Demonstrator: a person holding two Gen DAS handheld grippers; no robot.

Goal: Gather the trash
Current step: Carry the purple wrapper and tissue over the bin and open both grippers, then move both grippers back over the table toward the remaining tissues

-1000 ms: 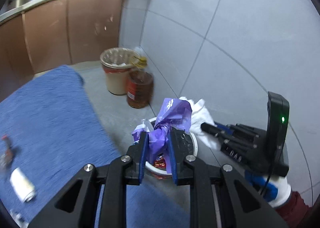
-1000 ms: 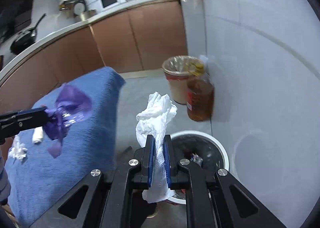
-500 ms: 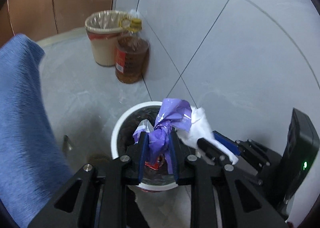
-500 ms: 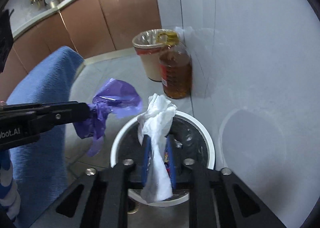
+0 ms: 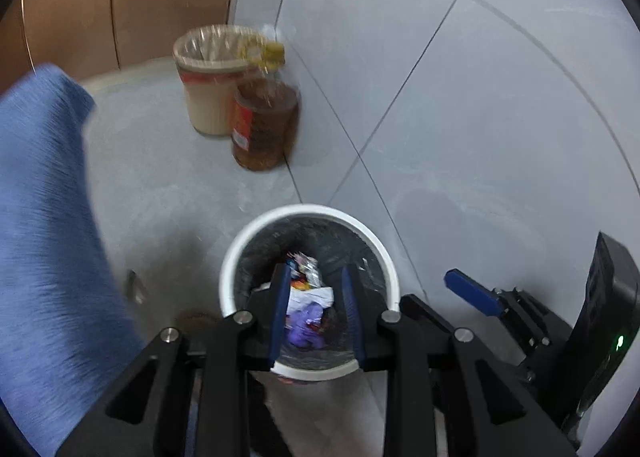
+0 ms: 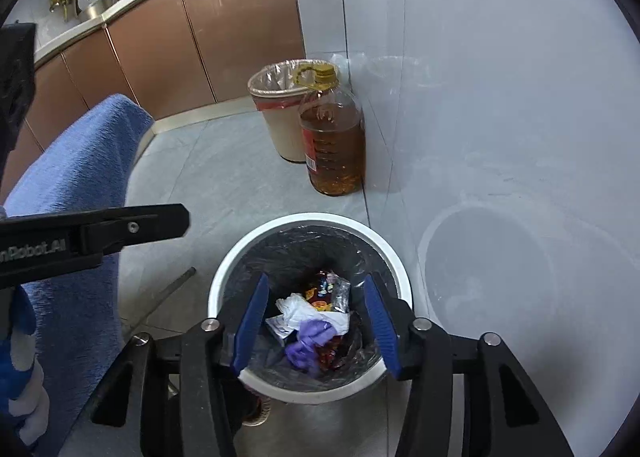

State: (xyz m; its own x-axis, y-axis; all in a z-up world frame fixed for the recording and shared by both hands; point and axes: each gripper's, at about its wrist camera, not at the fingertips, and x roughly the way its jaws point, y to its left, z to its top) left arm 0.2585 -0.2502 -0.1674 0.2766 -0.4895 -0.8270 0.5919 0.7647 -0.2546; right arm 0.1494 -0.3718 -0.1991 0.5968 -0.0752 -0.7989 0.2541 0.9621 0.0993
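A white trash bin [image 5: 240, 249] [image 6: 394, 257] with a black liner stands on the floor by the tiled wall. Inside it lie a purple wrapper [image 5: 306, 323] [image 6: 310, 341], a white tissue [image 5: 310, 297] [image 6: 304, 309] and other wrappers. My left gripper [image 5: 314, 289] is open and empty right above the bin. My right gripper [image 6: 314, 311] is open and empty above the bin too; it shows in the left wrist view [image 5: 472, 291] at the right, and the left gripper shows in the right wrist view [image 6: 176, 219] at the left.
A beige lined bin [image 5: 208, 97] [image 6: 276, 113] and a big bottle of amber oil [image 5: 264, 125] [image 6: 332, 137] stand against the wall behind. A blue cloth-covered table [image 5: 44, 217] [image 6: 80, 185] is at the left. Brown cabinets [image 6: 224, 37] run along the back.
Both grippers opened above the white bin. The purple wrapper and the white tissue dropped out of them and now lie inside the bin.
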